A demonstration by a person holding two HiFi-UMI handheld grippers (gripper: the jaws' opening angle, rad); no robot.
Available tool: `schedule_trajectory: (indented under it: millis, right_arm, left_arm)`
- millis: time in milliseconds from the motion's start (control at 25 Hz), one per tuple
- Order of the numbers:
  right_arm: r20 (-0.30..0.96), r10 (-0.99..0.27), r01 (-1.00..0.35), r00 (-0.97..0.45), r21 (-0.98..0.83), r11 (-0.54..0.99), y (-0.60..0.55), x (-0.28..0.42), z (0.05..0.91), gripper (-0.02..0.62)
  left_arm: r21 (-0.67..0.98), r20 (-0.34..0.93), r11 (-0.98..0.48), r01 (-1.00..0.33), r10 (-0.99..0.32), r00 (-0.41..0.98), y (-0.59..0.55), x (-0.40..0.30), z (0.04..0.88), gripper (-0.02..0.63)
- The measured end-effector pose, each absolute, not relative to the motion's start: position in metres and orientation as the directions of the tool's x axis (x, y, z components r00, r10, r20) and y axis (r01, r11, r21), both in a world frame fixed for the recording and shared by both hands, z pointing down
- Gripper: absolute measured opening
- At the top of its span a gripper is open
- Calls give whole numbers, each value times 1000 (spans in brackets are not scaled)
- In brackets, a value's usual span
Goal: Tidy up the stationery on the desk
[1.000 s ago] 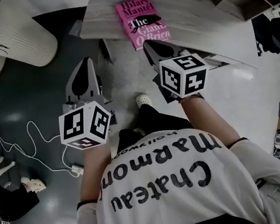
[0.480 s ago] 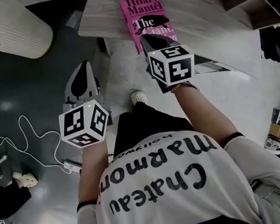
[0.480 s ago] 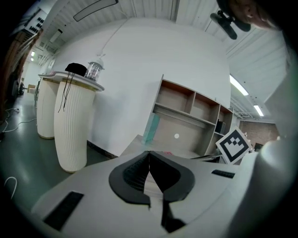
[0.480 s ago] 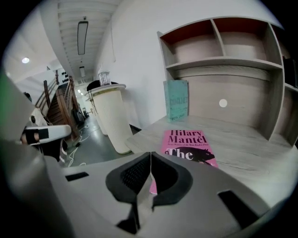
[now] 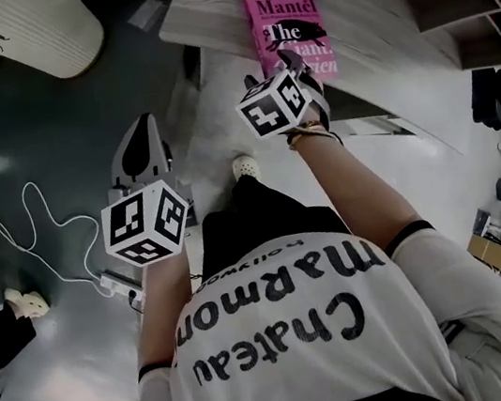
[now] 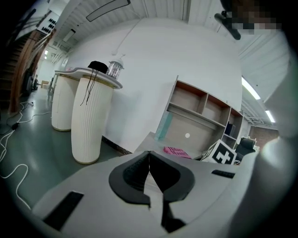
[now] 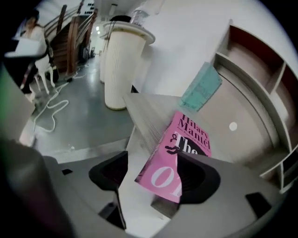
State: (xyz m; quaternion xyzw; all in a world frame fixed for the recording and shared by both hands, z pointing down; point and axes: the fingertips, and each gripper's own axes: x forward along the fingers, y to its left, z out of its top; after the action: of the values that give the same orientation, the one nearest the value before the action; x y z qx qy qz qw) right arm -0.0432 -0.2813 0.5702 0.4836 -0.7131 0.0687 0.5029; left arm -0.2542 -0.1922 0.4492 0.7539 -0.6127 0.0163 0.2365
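A pink paperback book lies flat near the front edge of the pale wooden desk. My right gripper hangs over the book's near end and points steeply down. Its jaws have just been opening. In the right gripper view the book's near corner lies between the open jaws of the right gripper, and the left pad stands clear of it. My left gripper is shut and empty. It hovers over the floor to the left of the desk. In the left gripper view the left gripper faces the desk and the book.
A teal item leans at the desk's back, below an open shelf unit. A white ribbed column table stands on the floor to the left. Cables trail over the dark floor. My shoe shows below the desk edge.
The right gripper has moved forward and down over the book, rolled, and opened its jaws. The left gripper has sunk a little and stays shut.
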Motion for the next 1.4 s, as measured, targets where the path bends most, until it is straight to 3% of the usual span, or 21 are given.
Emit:
schedule_trajectory:
  millis: [200,520,960,1400]
  right_arm:
    - [736,-665,-635,130,576,515,-284,-31,587,334]
    - [695,-693,-526,188,668,527,-288,-24,600,334]
    - [660,-725,-508,197,701,500,-282,-12,602,276]
    - [571,-796,-567,199,730,382,-280,19,542,187]
  left_arm:
    - [328,323,-123,-937,-917,233,-182,-267,451,17]
    - [336,339,-120,-934,-910,239,-175,-275,458,17]
    - [328,328,-166,-930,-903,277,-179,-262,451,17]
    - [329,297,-208,-921,-903,310,-179,-239,434,17]
